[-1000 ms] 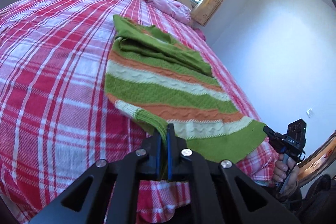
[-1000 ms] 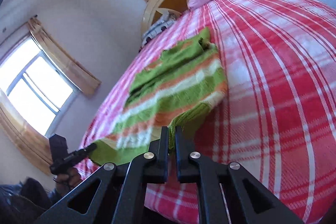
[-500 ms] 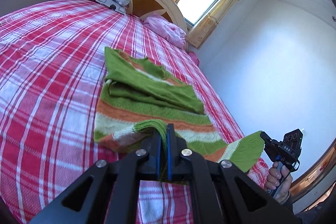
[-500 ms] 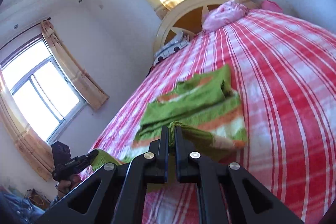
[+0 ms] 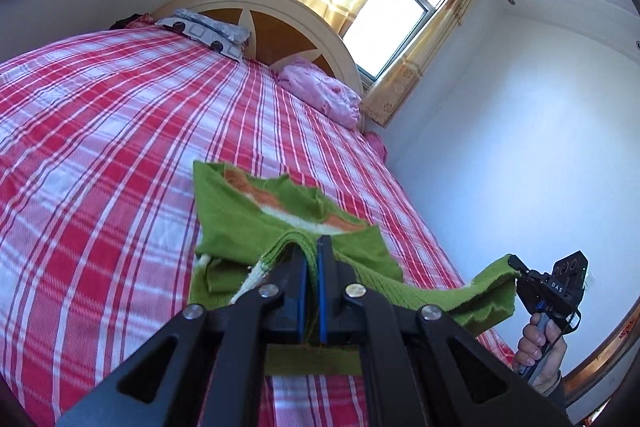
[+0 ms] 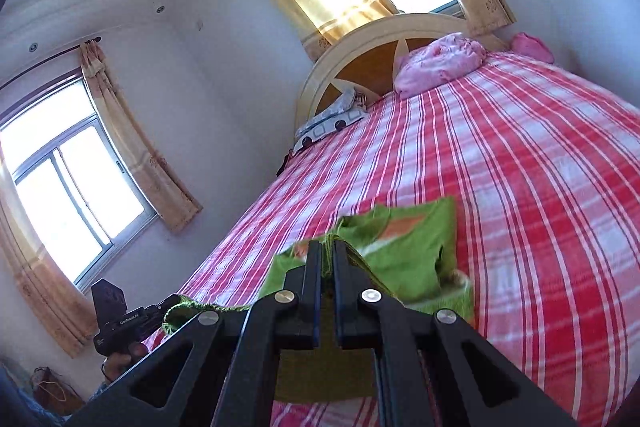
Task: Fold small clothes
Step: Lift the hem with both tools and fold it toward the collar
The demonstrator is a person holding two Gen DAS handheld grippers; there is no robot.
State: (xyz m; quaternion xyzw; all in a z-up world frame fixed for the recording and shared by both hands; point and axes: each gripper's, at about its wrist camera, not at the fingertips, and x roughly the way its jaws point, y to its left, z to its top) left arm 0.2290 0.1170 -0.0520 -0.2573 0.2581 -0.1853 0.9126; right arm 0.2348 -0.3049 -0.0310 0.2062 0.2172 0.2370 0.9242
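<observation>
My left claw (image 5: 313,247) is closed tight on the green hem of the striped sweater (image 5: 240,223), with the knit pinched between its blue-lined fingers (image 5: 301,291). My right claw (image 6: 328,251) is clamped just as narrowly on another part of that same green edge. Between the two, the hem hangs lifted off the bed (image 5: 100,147); from the left wrist view I can see it stretching across to the right claw, held in a hand (image 5: 538,347) near the bed's right edge. From the right wrist view the left claw shows at the lower left, off the bed's left side, with green knit at its tip.

Just beyond the claws, the rest of the sweater lies on the red and white checked bedspread near the foot of the bed, bunched in folds, mostly green with orange and cream stripes showing at the fold.

Farther on, the bedspread runs bare up to the head of the bed, where a pink pillow (image 5: 320,95) and a grey patterned pillow (image 5: 208,31) rest against the curved headboard (image 5: 280,15). A curtained window (image 5: 384,23) sits behind it.
</observation>
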